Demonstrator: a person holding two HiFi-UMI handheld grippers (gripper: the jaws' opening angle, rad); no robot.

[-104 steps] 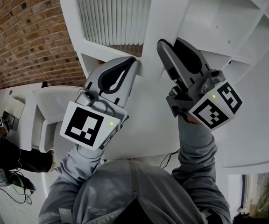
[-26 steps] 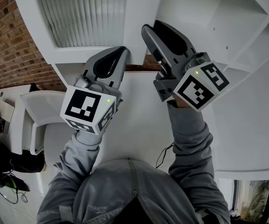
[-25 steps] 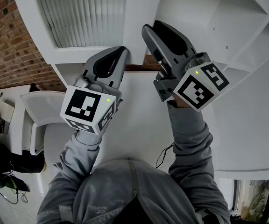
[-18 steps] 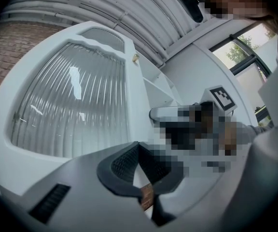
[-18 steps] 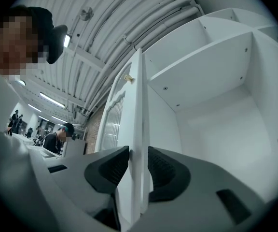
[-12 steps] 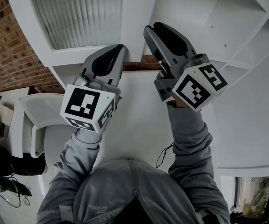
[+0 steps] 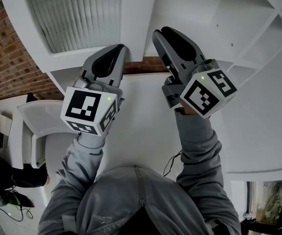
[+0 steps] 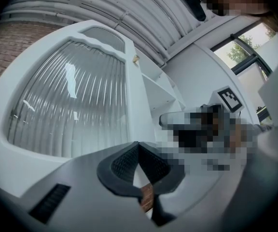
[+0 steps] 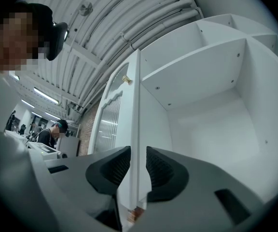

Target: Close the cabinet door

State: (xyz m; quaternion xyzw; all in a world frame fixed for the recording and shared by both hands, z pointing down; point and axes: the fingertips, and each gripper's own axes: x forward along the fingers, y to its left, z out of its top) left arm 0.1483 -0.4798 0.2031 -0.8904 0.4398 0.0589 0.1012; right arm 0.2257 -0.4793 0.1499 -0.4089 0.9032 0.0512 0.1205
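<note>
The cabinet door (image 7: 82, 18) runs off the head view's top edge.

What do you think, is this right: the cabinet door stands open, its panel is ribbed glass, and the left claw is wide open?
Not quite: the left claw is shut, jaws together with nothing between, as the left gripper view shows. The door does stand open, and its panel is ribbed glass.
</note>
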